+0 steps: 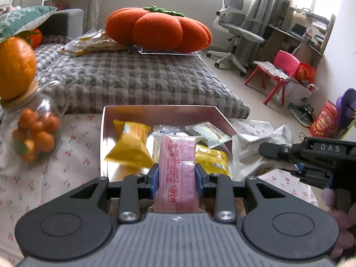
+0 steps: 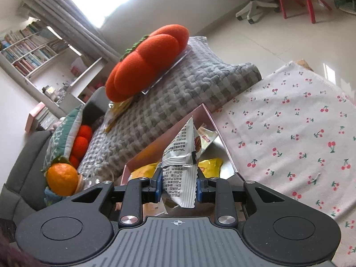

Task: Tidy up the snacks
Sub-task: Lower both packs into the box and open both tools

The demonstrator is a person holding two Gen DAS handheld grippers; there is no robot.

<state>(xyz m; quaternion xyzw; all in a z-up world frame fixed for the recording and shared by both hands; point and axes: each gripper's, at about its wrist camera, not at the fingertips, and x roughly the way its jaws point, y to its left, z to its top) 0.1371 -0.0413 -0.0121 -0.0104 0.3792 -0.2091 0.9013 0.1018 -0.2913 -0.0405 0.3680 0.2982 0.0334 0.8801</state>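
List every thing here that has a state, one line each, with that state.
Left gripper: shut on pink snack packet.
Right gripper: shut on white printed snack packet.
Pink rectangular box: open, with snacks inside.
Yellow snack packet: sealed, lying in the box.
Clear glass jar: tilted, closed by an orange ball-shaped stopper.

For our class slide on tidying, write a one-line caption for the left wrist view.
Left gripper clamps a pink snack packet above a snack-filled pink tin.
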